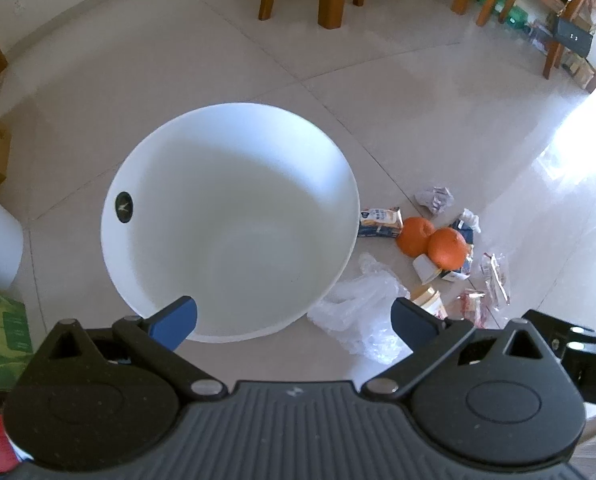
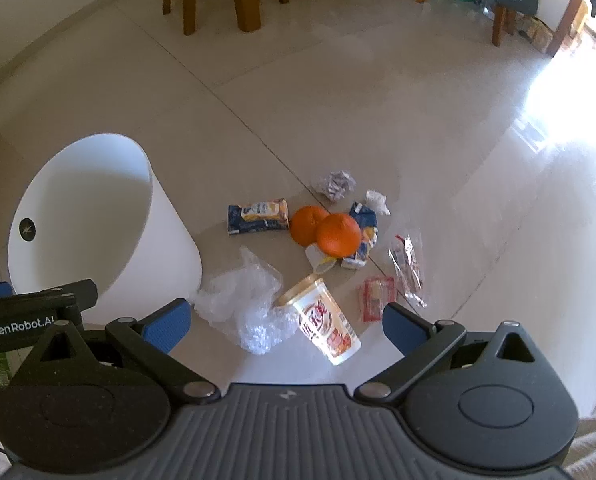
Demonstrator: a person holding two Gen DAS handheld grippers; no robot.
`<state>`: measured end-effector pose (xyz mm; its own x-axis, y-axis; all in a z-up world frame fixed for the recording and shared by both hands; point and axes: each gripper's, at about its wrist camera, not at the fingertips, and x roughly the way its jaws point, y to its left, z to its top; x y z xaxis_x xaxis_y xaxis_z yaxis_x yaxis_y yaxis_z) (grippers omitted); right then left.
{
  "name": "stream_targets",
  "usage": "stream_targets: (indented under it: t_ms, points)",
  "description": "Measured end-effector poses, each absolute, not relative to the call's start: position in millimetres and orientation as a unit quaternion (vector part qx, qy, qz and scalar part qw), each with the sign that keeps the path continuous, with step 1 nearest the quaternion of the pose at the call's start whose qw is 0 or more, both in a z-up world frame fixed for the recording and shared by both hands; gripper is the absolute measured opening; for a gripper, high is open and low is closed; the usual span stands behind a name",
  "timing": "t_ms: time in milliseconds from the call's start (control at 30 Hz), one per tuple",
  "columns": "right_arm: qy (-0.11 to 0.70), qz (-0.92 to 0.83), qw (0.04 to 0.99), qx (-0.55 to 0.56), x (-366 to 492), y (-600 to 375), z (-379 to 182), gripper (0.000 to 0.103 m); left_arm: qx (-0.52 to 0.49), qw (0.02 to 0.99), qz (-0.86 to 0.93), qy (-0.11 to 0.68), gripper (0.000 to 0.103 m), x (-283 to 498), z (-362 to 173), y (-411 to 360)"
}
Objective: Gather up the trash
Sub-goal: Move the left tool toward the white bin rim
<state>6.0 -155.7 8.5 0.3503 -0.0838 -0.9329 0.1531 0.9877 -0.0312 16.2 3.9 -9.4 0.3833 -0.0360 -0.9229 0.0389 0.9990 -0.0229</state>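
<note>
Tiled floor (image 2: 378, 92), bin (image 2: 97, 216) at nine o'clock; both grippers (image 2: 285, 320) (image 1: 293, 320) agape, empty; cup (image 2: 326, 328) looks light, crushable; pinch mid-wall.

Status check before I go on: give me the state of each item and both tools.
white bin: upright, empty
paper cup: lying on its side on the floor
clear plastic bag: crumpled beside the bin
two oranges: whole, touching each other
blue carton: lying flat
crumpled paper: balled up
left tool: open, holding nothing
right tool: open, holding nothing
</note>
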Motion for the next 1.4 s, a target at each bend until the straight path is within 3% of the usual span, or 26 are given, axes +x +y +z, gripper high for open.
stream_targets:
  t_ms: [333,567,867,1033,1100,1167,1267,1400]
  points:
    - [0.547,-0.044,0.835,0.039,14.6,-162.6,-1.6,0.103,-0.019,0.843,0.006,0.538,0.102,27.3,-14.4,19.6]
    - [0.480,-0.018,0.875,0.065,19.2,-173.6,4.3,0.103,-0.027,0.866,0.030,0.498,0.102,37.4,-9.3,42.0]
    - [0.474,0.008,0.880,-0.023,38.2,-162.4,-13.4,0.103,-0.012,0.846,0.053,0.531,0.102,73.1,-18.1,74.5]
    - [0.491,-0.001,0.871,0.012,42.6,-169.8,-22.7,0.103,-0.005,0.830,0.112,0.546,0.102,100.9,-34.7,114.6]
    - [0.498,0.000,0.867,0.022,45.5,-171.1,-26.3,0.103,-0.013,0.823,0.129,0.553,0.093,110.7,-44.6,127.7]
    - [0.499,-0.003,0.866,0.023,46.0,-171.5,-26.3,0.103,-0.025,0.819,0.135,0.557,0.073,120.3,-55.6,135.4]
    - [0.501,-0.004,0.865,0.030,46.7,-171.5,-28.5,0.103,-0.056,0.812,0.142,0.563,0.054,126.5,-65.3,150.5]
    - [0.508,-0.002,0.860,0.043,48.8,-169.5,-31.1,0.103,-0.043,0.808,0.138,0.571,0.050,128.2,-77.8,149.3]
